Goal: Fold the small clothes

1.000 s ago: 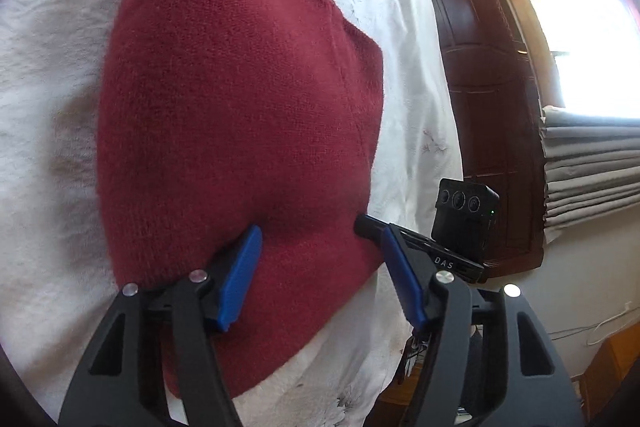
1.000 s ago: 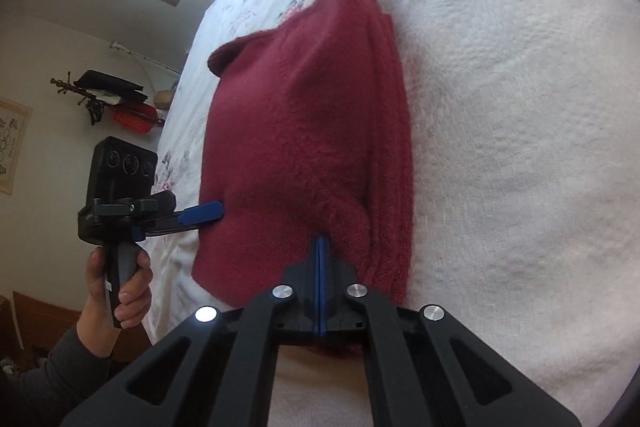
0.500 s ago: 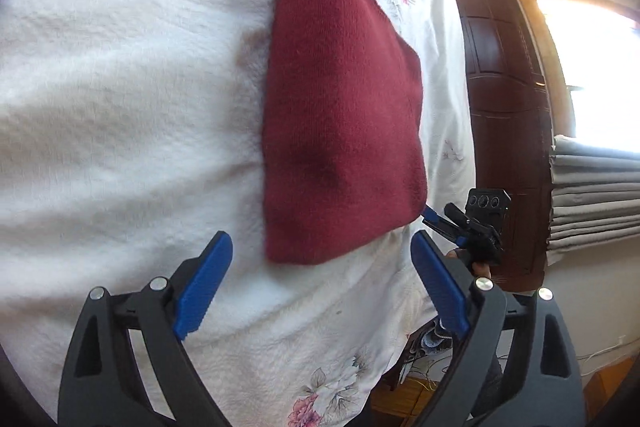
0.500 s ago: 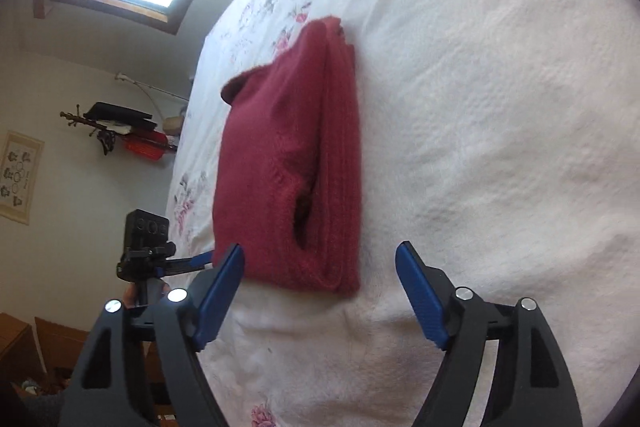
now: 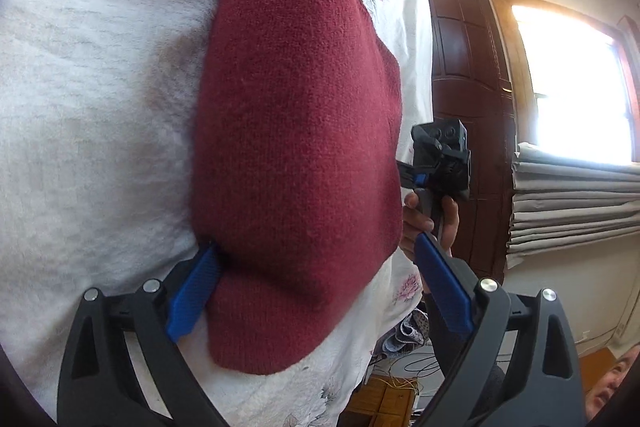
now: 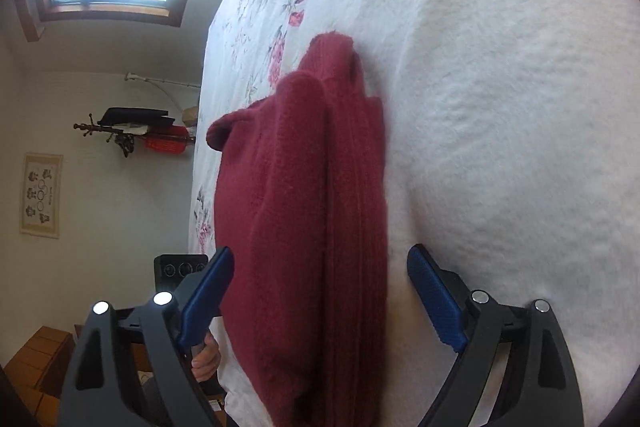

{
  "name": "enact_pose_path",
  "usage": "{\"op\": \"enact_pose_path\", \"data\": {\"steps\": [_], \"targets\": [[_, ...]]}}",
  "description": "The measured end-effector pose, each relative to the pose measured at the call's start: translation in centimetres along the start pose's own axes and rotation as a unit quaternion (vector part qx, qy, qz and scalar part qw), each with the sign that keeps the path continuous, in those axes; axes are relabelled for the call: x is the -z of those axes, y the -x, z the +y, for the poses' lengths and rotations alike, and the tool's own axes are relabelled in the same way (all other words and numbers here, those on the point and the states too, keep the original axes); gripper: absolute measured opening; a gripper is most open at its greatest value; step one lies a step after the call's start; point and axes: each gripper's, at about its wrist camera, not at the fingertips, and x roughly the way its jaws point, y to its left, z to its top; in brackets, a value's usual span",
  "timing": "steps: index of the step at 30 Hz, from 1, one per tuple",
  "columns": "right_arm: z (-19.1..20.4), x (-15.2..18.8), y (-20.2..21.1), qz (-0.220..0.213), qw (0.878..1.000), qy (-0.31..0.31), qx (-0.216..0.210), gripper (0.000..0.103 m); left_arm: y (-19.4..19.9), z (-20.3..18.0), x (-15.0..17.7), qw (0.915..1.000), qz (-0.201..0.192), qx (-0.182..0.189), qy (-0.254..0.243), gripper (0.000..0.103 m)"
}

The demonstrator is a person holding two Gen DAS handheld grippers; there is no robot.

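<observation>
Lying folded on the white bedspread [image 6: 500, 107], the maroon sweater [image 5: 296, 131] sits between both grippers' wide-spread fingers [image 5: 192, 291].

Item: one dark red knitted wool sweater [image 5: 296, 131], small, of fuzzy fine-gauge knit, folded lengthwise into a long narrow bundle with stacked layers showing along one long edge [image 6: 360, 227]. It lies flat on a white textured bed cover with a floral border [image 6: 500, 107], close to the bed's edge, its ribbed collar end [image 6: 332, 55] at the far end and its rounded hem end nearest the cameras. Condition: surface smooth on top, one flap at the far end slightly raised and curled, the near end bulging a little over the bed cover.
</observation>
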Motion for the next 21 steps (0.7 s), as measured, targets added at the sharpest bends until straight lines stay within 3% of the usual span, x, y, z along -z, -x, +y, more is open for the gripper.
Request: {"op": "enact_pose_path", "data": {"steps": [5,7,9,11,15,16,17,19,20,21], "targets": [[0.3,-1.7,-1.1,-0.009,1.000,0.003,0.007,0.085,0.0,-0.3,-1.0,0.9982,0.006,-0.057,-0.019,0.092],[0.0,-1.8,-1.0,-0.009,1.000,0.002,0.003,0.083,1.0,-1.2,-1.1,0.9922,-0.011,-0.116,-0.045,0.089],[-0.5,-1.4,-0.5,-0.007,1.000,0.008,-0.002,0.082,1.9,-1.0,-0.9,0.9956,-0.017,-0.088,-0.030,0.090],[-0.4,-1.1,-0.6,-0.003,1.000,0.018,0.000,0.082,1.4,-0.2,-0.6,0.9986,0.002,-0.053,-0.007,0.090],[0.0,-1.1,-1.2,0.004,1.000,0.020,0.011,0.085,-0.3,-0.7,-0.8,0.9990,0.015,-0.040,-0.011,0.091],[0.6,-1.4,-1.3,-0.001,0.999,0.028,0.037,0.080,-0.4,-0.7,-0.9,0.9992,0.012,-0.038,-0.007,0.091],[1.1,-1.7,-0.8,-0.014,0.996,0.034,0.076,0.069,-0.4,-0.6,-1.0,0.9992,0.009,-0.039,-0.004,0.091],[2.8,-2.2,0.9,-0.064,0.982,0.060,0.166,0.066,-0.6,-0.3,-1.0,0.9993,-0.001,-0.038,0.003,0.091],[4.5,-2.1,1.6,-0.091,0.975,0.088,0.181,0.066,-0.6,-0.2,-1.0,0.9993,-0.003,-0.038,0.003,0.091],[6.5,-2.0,1.7,-0.097,0.977,0.113,0.153,0.064,-0.8,-0.2,-0.9,0.9993,-0.005,-0.037,0.001,0.092]]}}
